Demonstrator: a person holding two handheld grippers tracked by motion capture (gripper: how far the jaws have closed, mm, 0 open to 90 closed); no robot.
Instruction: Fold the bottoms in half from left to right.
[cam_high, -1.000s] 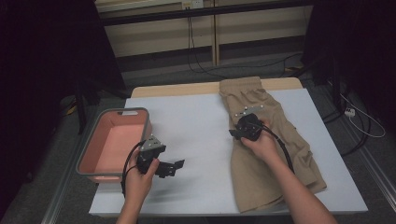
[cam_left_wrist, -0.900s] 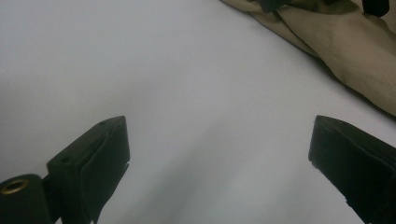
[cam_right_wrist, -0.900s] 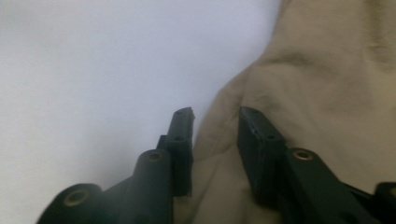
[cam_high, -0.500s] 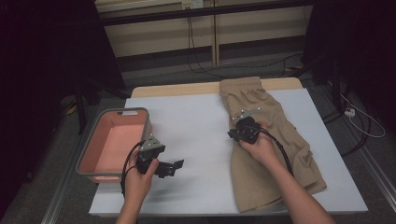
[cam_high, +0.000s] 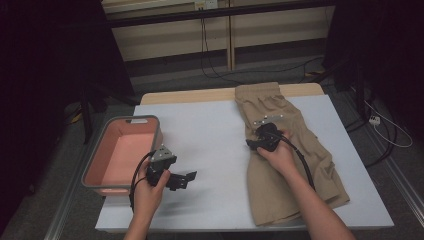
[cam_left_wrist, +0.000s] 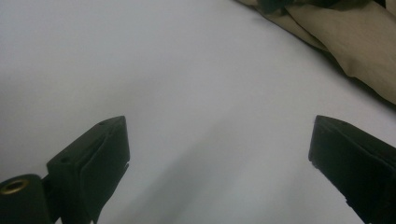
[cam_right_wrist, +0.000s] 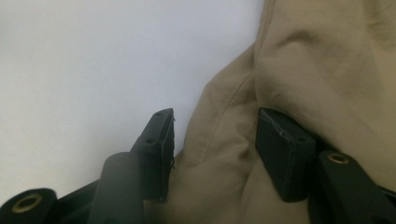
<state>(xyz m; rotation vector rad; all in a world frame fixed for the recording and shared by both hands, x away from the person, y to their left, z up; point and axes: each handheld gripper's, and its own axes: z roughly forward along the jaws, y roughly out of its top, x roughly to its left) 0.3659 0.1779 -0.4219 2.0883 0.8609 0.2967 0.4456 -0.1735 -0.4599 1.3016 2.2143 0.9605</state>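
Observation:
Tan shorts (cam_high: 300, 125) lie lengthwise on the right half of the white table (cam_high: 200, 130), waistband at the far edge. My right gripper (cam_high: 248, 145) is at the shorts' left edge. In the right gripper view my right gripper (cam_right_wrist: 215, 149) is open, and its jaws straddle a raised fold of the tan shorts (cam_right_wrist: 327, 60). One jaw is on the table side and the other presses on the cloth. My left gripper (cam_high: 192, 176) hovers low over bare table near the front left. In the left gripper view my left gripper (cam_left_wrist: 219, 154) is wide open and holds nothing, with the shorts (cam_left_wrist: 355, 42) farther off.
A pink bin with a grey rim (cam_high: 122, 121) stands at the table's left edge, beside my left hand. Cables run on the floor behind the table. Bare white tabletop lies between the two grippers.
My right hand has shifted slightly left along the shorts' edge. The left gripper has stayed where it was.

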